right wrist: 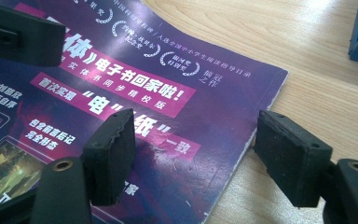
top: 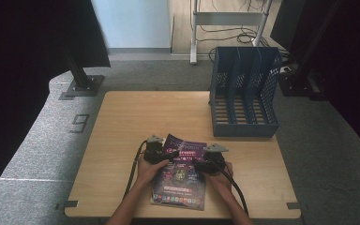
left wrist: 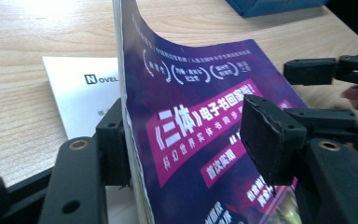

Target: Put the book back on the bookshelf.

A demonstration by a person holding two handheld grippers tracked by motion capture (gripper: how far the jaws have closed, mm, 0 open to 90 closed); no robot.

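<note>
On a wooden table (top: pixel 122 122), a purple magazine (top: pixel 180 173) is flanked by two hand-held grippers, near the front edge. Its cover carries Chinese print, with "三体" read in a magenta banner in the left gripper view. A white sheet (left wrist: pixel 81 88) marked "NOVEL" is seen beneath it. The left gripper (top: pixel 153 152) is set at the magazine's raised left edge: one pad is pressed against the page edges, the other stands clear above the cover, so the jaws are spread. The right gripper (top: pixel 214 159) is held over the right edge, jaws apart astride it, nothing pinched. A blue file rack (top: pixel 243 91), its slots empty, stands at the far right.
</note>
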